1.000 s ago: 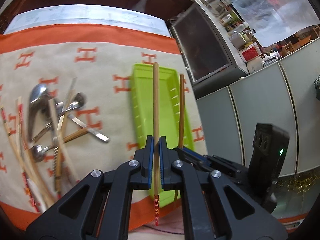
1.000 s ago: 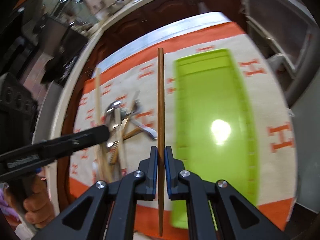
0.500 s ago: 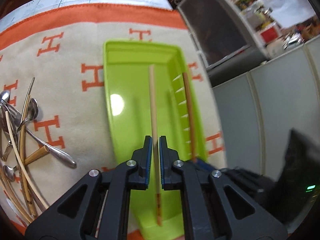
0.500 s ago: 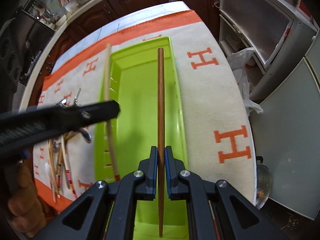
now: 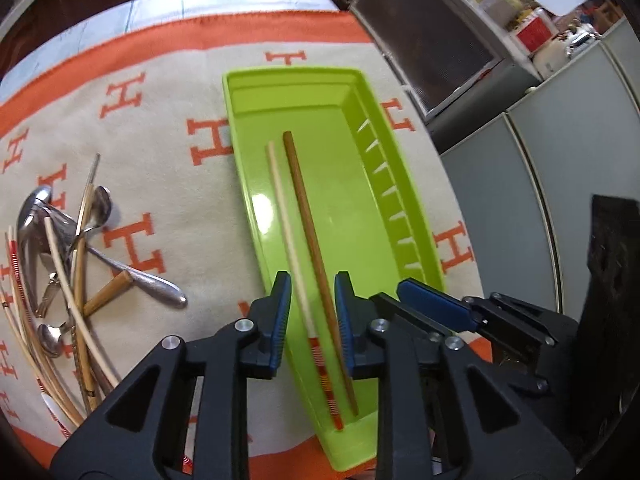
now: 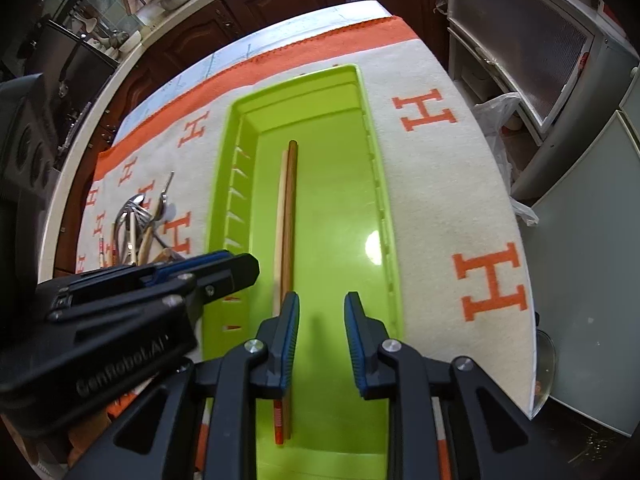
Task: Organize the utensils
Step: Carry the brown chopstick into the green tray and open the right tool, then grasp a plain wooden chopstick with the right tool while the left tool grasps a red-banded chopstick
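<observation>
A lime green tray (image 5: 372,148) lies on the orange-and-cream cloth; it also shows in the right wrist view (image 6: 376,184). Two chopsticks lie side by side on its floor: a pale one with a red-striped end (image 5: 286,216) and a dark brown one (image 5: 308,216), seen again in the right wrist view as the pale chopstick (image 6: 280,216) and the brown chopstick (image 6: 291,216). My left gripper (image 5: 310,308) is open and empty above their near ends. My right gripper (image 6: 321,320) is open and empty just right of them.
A heap of spoons and chopsticks (image 5: 60,264) lies on the cloth left of the tray, also in the right wrist view (image 6: 136,232). Grey cabinets (image 5: 520,184) stand beyond the table's right edge. The left gripper body (image 6: 120,312) sits close beside my right gripper.
Both grippers have opened and let go of their chopsticks, which now lie together on the tray floor. Both grippers moved over the tray from the left.
</observation>
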A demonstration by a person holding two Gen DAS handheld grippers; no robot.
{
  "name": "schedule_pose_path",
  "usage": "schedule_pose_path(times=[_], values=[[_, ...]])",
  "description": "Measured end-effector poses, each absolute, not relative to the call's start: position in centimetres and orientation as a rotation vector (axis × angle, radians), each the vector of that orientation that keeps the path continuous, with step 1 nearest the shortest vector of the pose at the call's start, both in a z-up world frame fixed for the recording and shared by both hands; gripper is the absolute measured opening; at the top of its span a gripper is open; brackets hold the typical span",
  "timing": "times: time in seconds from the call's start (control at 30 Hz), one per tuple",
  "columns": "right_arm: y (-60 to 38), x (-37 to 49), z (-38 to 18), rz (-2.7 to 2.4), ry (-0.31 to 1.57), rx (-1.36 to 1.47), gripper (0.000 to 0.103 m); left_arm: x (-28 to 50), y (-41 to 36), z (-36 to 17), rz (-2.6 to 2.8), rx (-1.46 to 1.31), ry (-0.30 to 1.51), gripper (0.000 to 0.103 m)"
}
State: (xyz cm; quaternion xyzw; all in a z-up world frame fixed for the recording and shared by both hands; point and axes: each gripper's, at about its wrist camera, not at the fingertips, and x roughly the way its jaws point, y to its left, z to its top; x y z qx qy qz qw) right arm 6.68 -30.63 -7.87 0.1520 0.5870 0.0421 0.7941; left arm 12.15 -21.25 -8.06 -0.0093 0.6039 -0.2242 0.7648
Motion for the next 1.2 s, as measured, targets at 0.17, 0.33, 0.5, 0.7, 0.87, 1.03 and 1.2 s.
schedule_pose_path(times=[0.17, 0.33, 0.5, 0.7, 0.87, 1.03, 1.2], values=[[-30.3, 5.9, -7.3, 0.11, 1.247, 0.345, 0.023, 10.3, -19.4, -5.8, -0.468, -0.002, 1.219, 0.03], [-29.6, 5.0, -6.4, 0.135, 1.22, 0.347, 0.023, 9.6, -16.3, -4.5, -0.421, -0.011, 1.203, 0.032], [-28.2, 4.3, -5.7, 0.167, 1.206, 0.341, 0.023, 8.5, -12.8, -3.4, -0.357, -0.013, 1.176, 0.032], [-25.8, 3.5, -4.5, 0.215, 1.184, 0.315, 0.023, 7.0, -9.0, -2.6, -0.281, -0.017, 1.136, 0.032], [-23.4, 3.1, -3.8, 0.263, 1.183, 0.286, 0.023, 6.1, -6.6, -2.1, -0.208, 0.002, 1.104, 0.032], [-21.0, 2.7, -3.4, 0.303, 1.182, 0.245, 0.023, 5.4, -4.1, -1.7, -0.155, 0.036, 1.071, 0.032], [-18.4, 3.0, -3.3, 0.336, 1.192, 0.204, 0.023, 5.6, -0.4, -2.2, -0.122, 0.019, 1.097, 0.032]])
